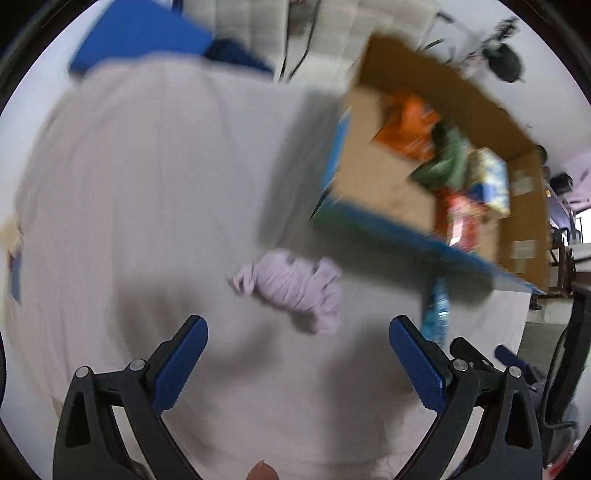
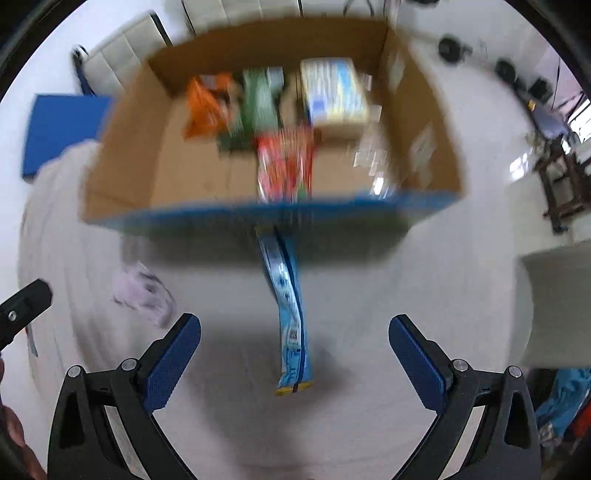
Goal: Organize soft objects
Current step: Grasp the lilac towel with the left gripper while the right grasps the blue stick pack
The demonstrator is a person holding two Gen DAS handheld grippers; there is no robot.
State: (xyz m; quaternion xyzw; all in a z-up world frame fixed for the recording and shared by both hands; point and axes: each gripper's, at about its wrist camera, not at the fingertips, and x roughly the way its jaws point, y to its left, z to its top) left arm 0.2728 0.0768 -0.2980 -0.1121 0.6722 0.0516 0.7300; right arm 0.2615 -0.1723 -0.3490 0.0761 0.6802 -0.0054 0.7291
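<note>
A crumpled lilac cloth (image 1: 291,288) lies on the white sheet just ahead of my open, empty left gripper (image 1: 297,326); it also shows in the right wrist view (image 2: 142,291) at the left. A long blue packet (image 2: 288,314) lies on the sheet between the fingers of my open, empty right gripper (image 2: 293,325), reaching up to the box; its end shows in the left wrist view (image 1: 437,310). The cardboard box (image 2: 125,155) with a blue front edge holds orange, green, red and pale blue packs. Both views are motion-blurred.
A blue flat pad (image 2: 62,129) lies left of the box, also in the left wrist view (image 1: 140,33). A white block (image 2: 554,306) stands at the right. The left gripper's tip (image 2: 22,306) shows at the left edge. Chairs and gear stand beyond.
</note>
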